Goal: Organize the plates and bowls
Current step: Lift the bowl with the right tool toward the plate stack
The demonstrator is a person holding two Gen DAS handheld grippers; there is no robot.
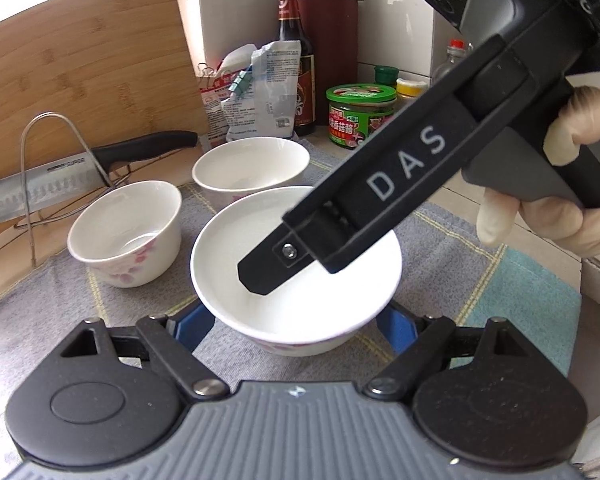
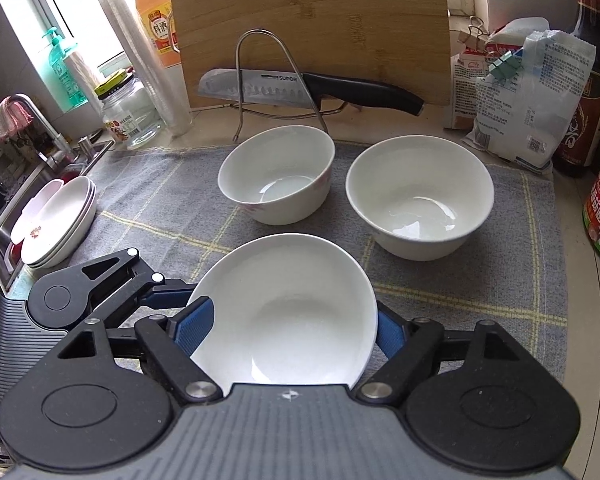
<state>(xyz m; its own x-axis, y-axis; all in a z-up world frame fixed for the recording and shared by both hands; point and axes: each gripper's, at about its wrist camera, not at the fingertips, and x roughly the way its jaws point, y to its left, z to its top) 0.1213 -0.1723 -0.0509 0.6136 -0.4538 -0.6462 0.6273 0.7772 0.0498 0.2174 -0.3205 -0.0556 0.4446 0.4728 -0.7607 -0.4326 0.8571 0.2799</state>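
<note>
A white bowl [image 1: 260, 312] with a faint pink pattern sits between the blue pads of my left gripper [image 1: 296, 320], which press on its sides. The same bowl [image 2: 284, 316] appears tilted in the right wrist view, and my right gripper [image 2: 292, 330] is shut on it with a pad at each side. One black finger [image 1: 268, 272] of the right gripper reaches over the bowl's inside. The left gripper [image 2: 156, 292] comes in from the left below the rim. Two more white bowls [image 2: 276, 176] [image 2: 420, 196] stand upright behind on the grey cloth [image 2: 160, 208].
A stack of white plates [image 2: 56, 220] rests at the cloth's left edge beside the sink [image 2: 4, 232]. A knife [image 2: 284, 84] lies on a wire rack before a wooden board [image 2: 308, 20]. Bags, bottles and a green-lidded jar [image 1: 360, 116] crowd the right back corner.
</note>
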